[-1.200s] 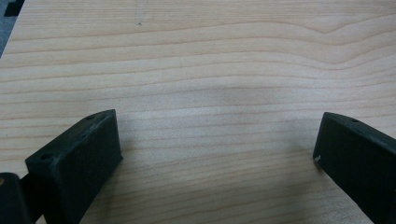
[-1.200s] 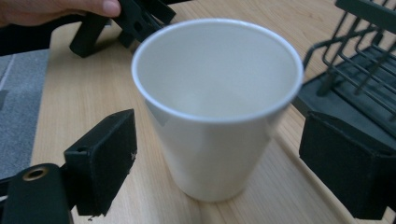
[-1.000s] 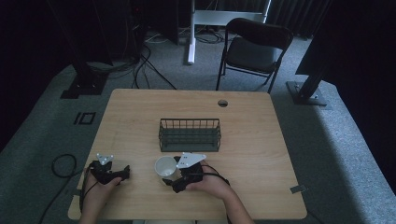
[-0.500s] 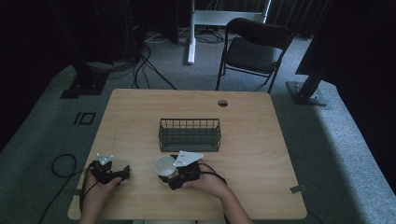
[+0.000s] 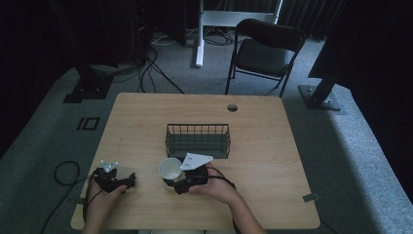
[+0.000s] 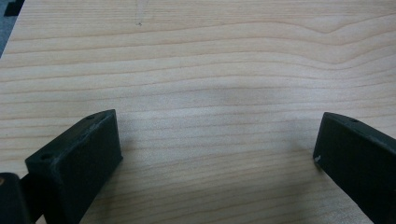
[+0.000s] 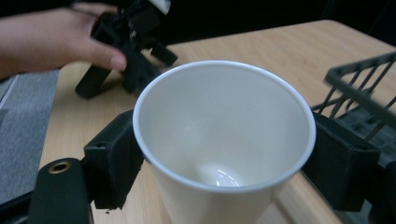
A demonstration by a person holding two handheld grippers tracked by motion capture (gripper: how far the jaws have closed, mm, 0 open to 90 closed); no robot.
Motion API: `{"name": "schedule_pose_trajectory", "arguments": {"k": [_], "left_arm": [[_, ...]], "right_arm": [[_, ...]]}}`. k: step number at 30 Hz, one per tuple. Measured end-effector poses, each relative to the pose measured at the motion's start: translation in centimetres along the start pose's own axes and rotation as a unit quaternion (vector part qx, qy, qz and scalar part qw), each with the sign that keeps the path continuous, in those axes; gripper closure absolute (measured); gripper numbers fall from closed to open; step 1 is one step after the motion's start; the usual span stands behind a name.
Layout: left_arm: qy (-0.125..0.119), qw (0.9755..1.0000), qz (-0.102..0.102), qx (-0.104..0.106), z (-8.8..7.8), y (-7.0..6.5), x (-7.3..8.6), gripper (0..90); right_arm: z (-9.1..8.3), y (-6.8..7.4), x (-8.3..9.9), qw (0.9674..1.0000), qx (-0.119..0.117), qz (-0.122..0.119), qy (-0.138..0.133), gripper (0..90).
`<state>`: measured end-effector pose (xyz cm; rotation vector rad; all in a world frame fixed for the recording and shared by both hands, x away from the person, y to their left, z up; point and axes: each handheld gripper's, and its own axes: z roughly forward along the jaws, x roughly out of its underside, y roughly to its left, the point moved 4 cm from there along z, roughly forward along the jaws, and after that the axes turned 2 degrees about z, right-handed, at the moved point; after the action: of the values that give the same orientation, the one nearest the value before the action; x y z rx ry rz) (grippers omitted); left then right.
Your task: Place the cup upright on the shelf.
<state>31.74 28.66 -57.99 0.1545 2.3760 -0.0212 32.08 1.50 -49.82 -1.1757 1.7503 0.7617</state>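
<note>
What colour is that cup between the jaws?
The cup is plain white, inside and out; it shows best in the right gripper view.

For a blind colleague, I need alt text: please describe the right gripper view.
An empty white paper cup stands upright between the right gripper's two black jaws, which press its sides. Behind it on the wooden table, a hand holds the left gripper; a black wire basket is at right.
</note>
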Motion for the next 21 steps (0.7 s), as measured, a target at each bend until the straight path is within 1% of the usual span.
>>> {"name": "schedule_pose_trajectory", "arguments": {"k": [1,3,7,9,11,12,13,14,16,18,20,21], "left_arm": [[0.000,1.0000,0.000,0.000,0.0,0.0,0.0,1.1],[0.000,1.0000,0.000,0.000,0.0,0.0,0.0,1.0],[0.001,1.0000,0.000,0.000,0.0,0.0,0.0,1.1],[0.001,1.0000,0.000,0.000,0.0,0.0,0.0,1.1],[0.000,1.0000,0.001,0.000,0.0,0.0,0.0,1.1],[0.000,1.0000,0.000,0.000,0.0,0.0,0.0,1.0],[0.000,1.0000,0.000,0.000,0.0,0.0,0.0,1.0],[0.000,1.0000,0.000,0.000,0.0,0.0,0.0,1.1],[0.000,1.0000,0.000,0.000,0.0,0.0,0.0,1.0],[0.000,1.0000,0.000,0.000,0.0,0.0,0.0,1.1],[0.000,1.0000,0.000,0.000,0.0,0.0,0.0,1.1],[0.000,1.0000,0.000,0.000,0.0,0.0,0.0,1.1]], "right_arm": [[-0.1,-0.1,-0.3,1.0000,0.002,-0.002,-0.001,19.2],[-0.1,-0.4,-0.9,0.9999,0.006,0.008,-0.012,19.2],[-0.3,-0.8,-1.9,0.9995,0.017,0.015,-0.021,19.2],[-0.5,-1.1,-2.5,0.9988,0.016,0.031,-0.035,19.2],[-0.8,-1.3,-3.2,0.9983,0.015,0.031,-0.046,19.3],[-1.0,-1.4,-3.6,0.9976,0.019,0.037,-0.056,19.2],[-1.1,-1.5,-3.9,0.9972,0.019,0.040,-0.060,19.2],[-1.2,-1.7,-4.3,0.9969,0.020,0.040,-0.065,19.2],[-1.7,-2.2,-5.2,0.9951,0.031,0.049,-0.081,19.2],[-2.1,-2.7,-5.8,0.9937,0.043,0.050,-0.090,19.2],[-2.6,-3.5,-6.4,0.9916,0.056,0.061,-0.099,19.2],[-2.9,-3.9,-6.6,0.9907,0.066,0.062,-0.102,19.2]]}}
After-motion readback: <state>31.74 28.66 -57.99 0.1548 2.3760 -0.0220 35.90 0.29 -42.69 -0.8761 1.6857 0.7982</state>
